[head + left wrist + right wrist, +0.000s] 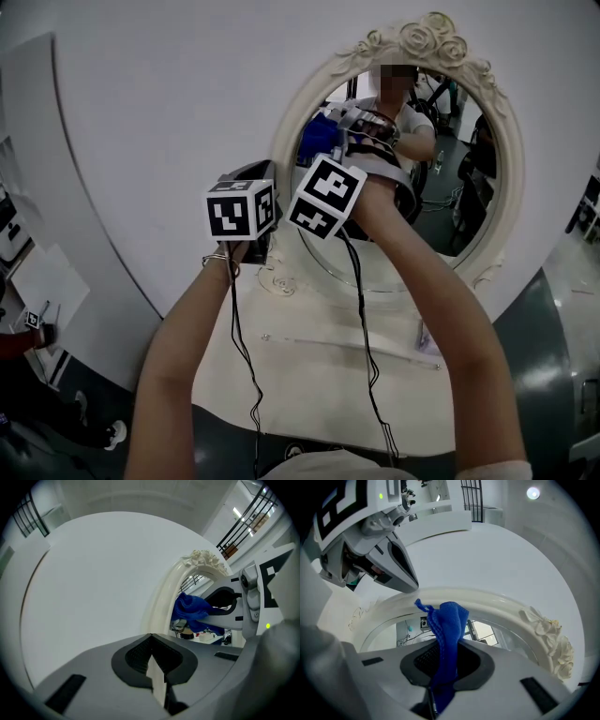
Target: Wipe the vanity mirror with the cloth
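The oval vanity mirror stands upright in a cream carved frame with a rose crest. My right gripper is shut on a blue cloth, which sticks out past the jaws and rests at the glass's upper left edge. The same cloth shows in the left gripper view beside the frame. My left gripper sits at the frame's lower left, its jaws closed with a cream sliver of frame between the pads. Both marker cubes hide the jaws in the head view.
The mirror stands on a cream vanity top in front of a curved white wall panel. Two black cables hang from the grippers over the vanity. Papers lie at the far left. The glass reflects a person and a cluttered room.
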The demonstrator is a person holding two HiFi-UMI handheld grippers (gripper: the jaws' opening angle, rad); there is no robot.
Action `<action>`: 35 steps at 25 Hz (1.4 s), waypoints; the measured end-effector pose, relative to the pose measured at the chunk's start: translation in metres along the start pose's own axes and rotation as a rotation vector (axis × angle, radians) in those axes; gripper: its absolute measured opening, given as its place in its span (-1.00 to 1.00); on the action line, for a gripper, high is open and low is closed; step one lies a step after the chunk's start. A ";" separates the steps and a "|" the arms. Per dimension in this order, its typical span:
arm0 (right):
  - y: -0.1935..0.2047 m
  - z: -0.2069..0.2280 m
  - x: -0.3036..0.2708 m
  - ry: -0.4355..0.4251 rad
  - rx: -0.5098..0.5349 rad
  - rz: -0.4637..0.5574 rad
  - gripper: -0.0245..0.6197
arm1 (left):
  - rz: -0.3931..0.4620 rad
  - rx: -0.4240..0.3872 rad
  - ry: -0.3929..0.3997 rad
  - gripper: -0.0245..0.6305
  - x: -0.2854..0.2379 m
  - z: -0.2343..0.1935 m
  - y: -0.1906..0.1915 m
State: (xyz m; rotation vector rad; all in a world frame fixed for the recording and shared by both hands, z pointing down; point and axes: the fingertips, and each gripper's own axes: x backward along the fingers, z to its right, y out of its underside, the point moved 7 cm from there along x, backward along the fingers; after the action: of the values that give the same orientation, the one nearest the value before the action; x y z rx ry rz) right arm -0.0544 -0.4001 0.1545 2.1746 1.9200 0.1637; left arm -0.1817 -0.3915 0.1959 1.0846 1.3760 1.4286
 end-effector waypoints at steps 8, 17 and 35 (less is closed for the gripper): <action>-0.007 -0.066 -0.011 -0.087 0.019 -0.002 -0.72 | -0.041 0.044 -0.004 -0.91 0.010 -0.008 0.052; 0.005 -0.122 -0.016 -0.128 0.070 0.035 -0.72 | -0.140 0.097 -0.010 -0.91 0.013 -0.019 0.123; 0.063 -0.254 -0.021 -0.373 0.054 -0.010 -0.72 | -0.258 0.149 -0.001 -0.91 0.030 -0.001 0.225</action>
State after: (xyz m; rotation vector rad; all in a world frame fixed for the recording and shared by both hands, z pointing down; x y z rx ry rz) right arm -0.0574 -0.4022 0.4172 2.0498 1.7386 -0.2794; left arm -0.1923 -0.3699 0.4217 0.9589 1.5791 1.1541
